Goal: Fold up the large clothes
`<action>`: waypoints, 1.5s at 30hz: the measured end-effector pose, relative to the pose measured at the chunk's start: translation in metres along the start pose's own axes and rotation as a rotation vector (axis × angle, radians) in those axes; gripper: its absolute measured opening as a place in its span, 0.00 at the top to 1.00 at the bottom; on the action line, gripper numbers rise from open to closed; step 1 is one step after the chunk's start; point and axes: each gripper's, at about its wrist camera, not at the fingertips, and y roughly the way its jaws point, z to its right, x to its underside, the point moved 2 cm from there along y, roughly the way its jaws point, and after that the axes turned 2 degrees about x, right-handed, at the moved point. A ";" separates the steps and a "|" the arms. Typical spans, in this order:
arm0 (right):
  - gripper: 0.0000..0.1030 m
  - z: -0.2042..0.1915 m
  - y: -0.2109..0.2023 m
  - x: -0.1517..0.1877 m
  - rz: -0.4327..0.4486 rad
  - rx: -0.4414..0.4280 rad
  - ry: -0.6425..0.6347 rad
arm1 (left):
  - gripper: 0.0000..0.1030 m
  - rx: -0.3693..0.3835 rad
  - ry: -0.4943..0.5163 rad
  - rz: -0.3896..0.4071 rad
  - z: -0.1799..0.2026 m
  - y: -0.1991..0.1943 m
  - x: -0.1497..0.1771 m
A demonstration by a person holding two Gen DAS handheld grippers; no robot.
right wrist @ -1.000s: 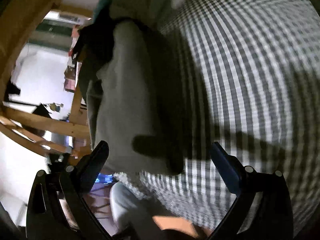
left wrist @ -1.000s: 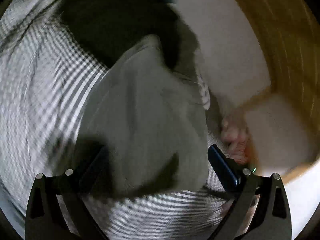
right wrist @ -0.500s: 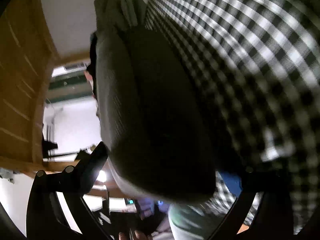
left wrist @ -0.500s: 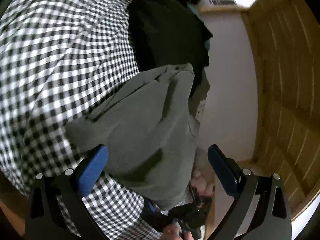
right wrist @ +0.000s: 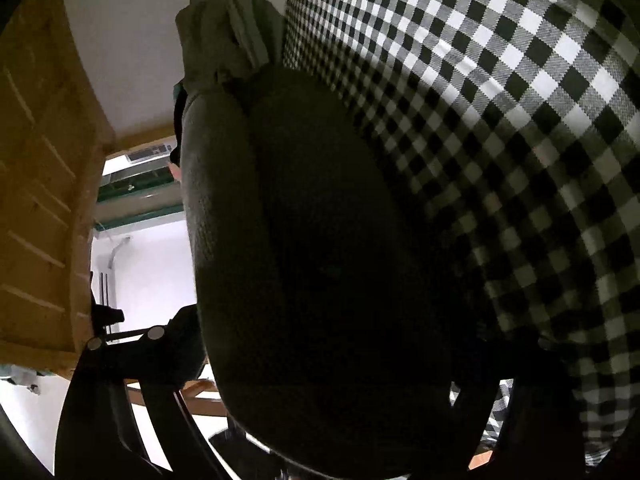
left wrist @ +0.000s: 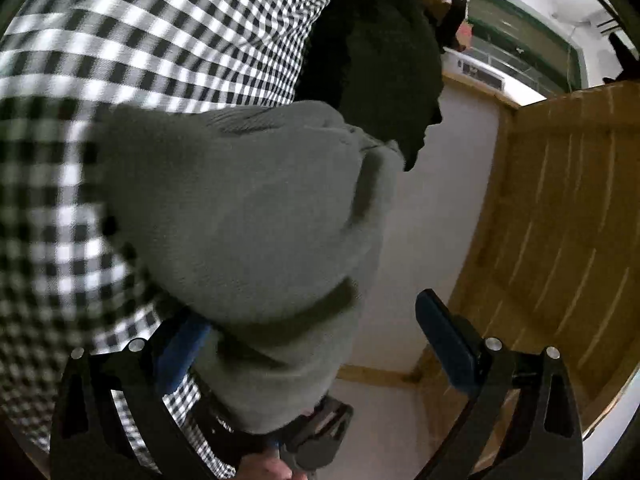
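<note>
A folded grey garment lies on the black-and-white checked cloth, its near end hanging between the fingers of my left gripper, whose jaws stand wide apart. In the right wrist view the same grey garment bulges dark between the fingers of my right gripper, also spread wide. The right gripper's fingertips are hidden by the fabric. Neither gripper pinches the cloth.
A black garment lies beyond the grey one. A striped grey cloth sits at the far end in the right wrist view. A wooden slatted frame and white wall stand beside the surface.
Both grippers have swung low and close to the grey bundle's near end. The views have tilted up along the checked cloth, and the bundle fills more of each frame.
</note>
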 end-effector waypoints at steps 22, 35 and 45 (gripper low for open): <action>0.33 0.001 0.000 0.005 0.028 0.000 -0.061 | 0.11 -0.277 0.144 -0.201 0.018 0.043 -0.026; 0.18 -0.001 0.007 0.006 0.092 -0.013 -0.059 | 0.05 -0.376 0.195 -0.180 0.006 0.057 -0.016; 0.46 -0.012 -0.041 0.010 0.149 -0.086 -0.076 | 0.42 -0.305 0.307 -0.301 0.027 0.054 0.020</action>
